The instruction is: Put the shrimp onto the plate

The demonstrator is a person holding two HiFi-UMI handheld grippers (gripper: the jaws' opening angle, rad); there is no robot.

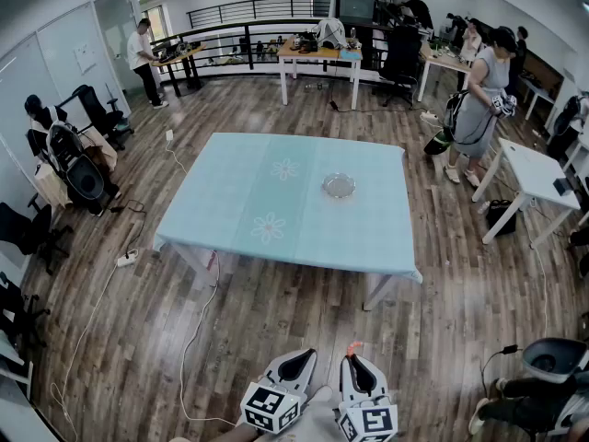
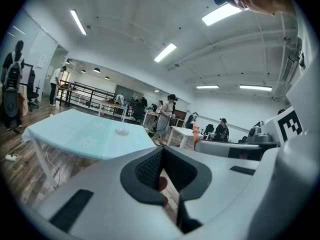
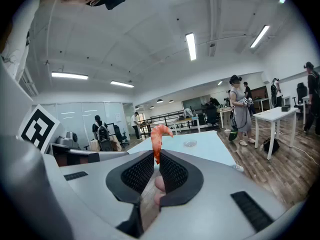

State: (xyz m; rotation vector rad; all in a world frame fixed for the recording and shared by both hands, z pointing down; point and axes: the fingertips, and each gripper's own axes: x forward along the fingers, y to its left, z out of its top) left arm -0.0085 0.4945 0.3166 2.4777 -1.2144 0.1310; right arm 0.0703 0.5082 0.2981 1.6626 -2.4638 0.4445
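- Shrimp [image 3: 159, 139] stands pinched in the right gripper [image 3: 156, 156]. The jaws are clenched on its lower end, and its long axis runs upright out past the tips, the top curling over to the right.
- In the head view the shrimp [image 1: 353, 347] shows as a small orange fleck at the tip of the right gripper [image 1: 354, 359], low in the scene and over bare floor, not over the worktop [image 1: 276, 201].
- Plate [image 1: 339, 185] sits empty on the right half of the worktop, well apart from both grippers. It lies on the far side, almost straight ahead of the right gripper.
- From the right gripper view the plate [image 3: 189, 144] appears just right of the shrimp, beyond the tips, so I judge the carry to be mostly forward with little sideways shift.
- Left gripper [image 2: 162, 156] has its jaws closed together with nothing held between them. It hangs just left of the right one, and from its view the plate [image 2: 121, 131] lies ahead and to the left.
- The right gripper lines up better with the plate and already carries the load, so the placing looks like its job. The person likely needs to step toward the worktop first.
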